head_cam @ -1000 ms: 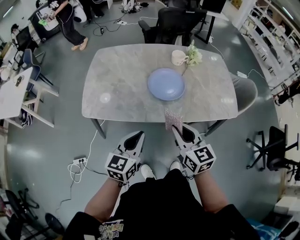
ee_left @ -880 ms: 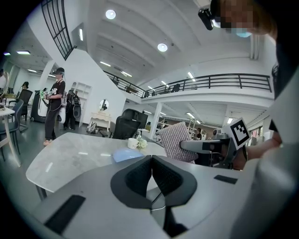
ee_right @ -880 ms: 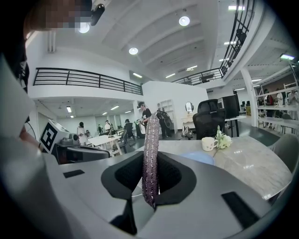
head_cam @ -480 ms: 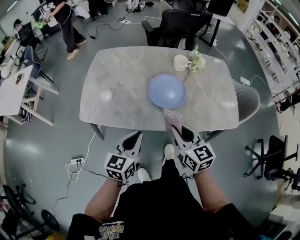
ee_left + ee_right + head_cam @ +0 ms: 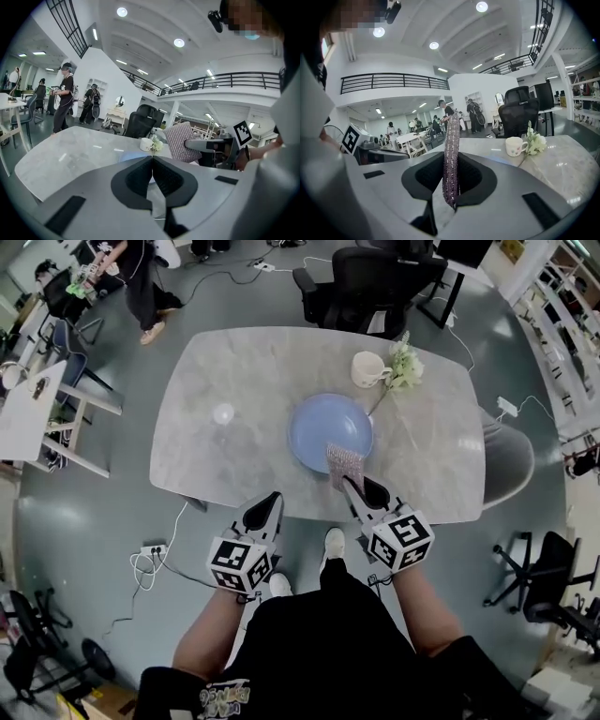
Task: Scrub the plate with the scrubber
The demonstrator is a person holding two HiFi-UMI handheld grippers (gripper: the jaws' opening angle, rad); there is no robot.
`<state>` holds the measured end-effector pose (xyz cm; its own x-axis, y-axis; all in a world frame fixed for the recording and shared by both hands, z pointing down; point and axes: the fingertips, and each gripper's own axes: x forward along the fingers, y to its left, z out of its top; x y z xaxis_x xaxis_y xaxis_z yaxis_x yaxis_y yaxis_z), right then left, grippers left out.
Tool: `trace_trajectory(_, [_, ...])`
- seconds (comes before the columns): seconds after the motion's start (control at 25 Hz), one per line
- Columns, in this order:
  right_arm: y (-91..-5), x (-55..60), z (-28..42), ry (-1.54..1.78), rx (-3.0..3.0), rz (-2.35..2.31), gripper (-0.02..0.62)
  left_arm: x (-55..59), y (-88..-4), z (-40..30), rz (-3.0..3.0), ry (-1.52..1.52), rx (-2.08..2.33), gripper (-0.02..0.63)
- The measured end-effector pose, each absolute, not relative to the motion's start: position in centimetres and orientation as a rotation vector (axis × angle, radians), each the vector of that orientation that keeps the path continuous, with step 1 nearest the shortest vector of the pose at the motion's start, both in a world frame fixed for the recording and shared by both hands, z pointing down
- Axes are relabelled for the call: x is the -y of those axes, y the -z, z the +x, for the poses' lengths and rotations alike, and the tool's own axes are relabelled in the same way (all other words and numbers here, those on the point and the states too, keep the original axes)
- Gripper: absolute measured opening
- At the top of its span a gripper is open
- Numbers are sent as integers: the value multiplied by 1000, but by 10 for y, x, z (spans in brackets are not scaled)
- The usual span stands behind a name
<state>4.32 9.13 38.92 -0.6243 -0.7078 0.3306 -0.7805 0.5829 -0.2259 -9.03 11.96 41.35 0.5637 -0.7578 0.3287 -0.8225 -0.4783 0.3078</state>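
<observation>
A pale blue plate (image 5: 328, 430) lies on the grey marble table (image 5: 225, 371), right of the middle. My right gripper (image 5: 353, 486) is shut on a sparkly purple-grey scrubber (image 5: 345, 463), which stands upright over the plate's near rim. Whether it touches the plate cannot be told. In the right gripper view the scrubber (image 5: 451, 150) is seen edge-on between the jaws. My left gripper (image 5: 273, 500) hovers at the table's near edge, left of the plate, jaws shut with nothing between them. The left gripper view shows the scrubber (image 5: 180, 140) to its right and a sliver of the plate (image 5: 127, 156).
A cream mug (image 5: 369, 369) and a small white flower bunch (image 5: 404, 361) sit behind the plate at the far right. A black office chair (image 5: 361, 282) stands beyond the table and a grey chair (image 5: 506, 463) at its right end. People stand at the far left.
The person has stepped closer to the table. Both grippers have moved forward, and the scrubber has gone from below the table's near edge to over the plate's near rim.
</observation>
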Motion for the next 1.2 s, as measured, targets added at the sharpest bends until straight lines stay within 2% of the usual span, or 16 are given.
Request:
trace_trajectory(0.68, [-430,9,84,-584,2614,1030,77,-27,-462,-67,2138,-243,1456,18])
trace_trajectory(1.2, [-455,41,106,-716,2613,948,77,6,-512,-54,1994,-388,1473,19])
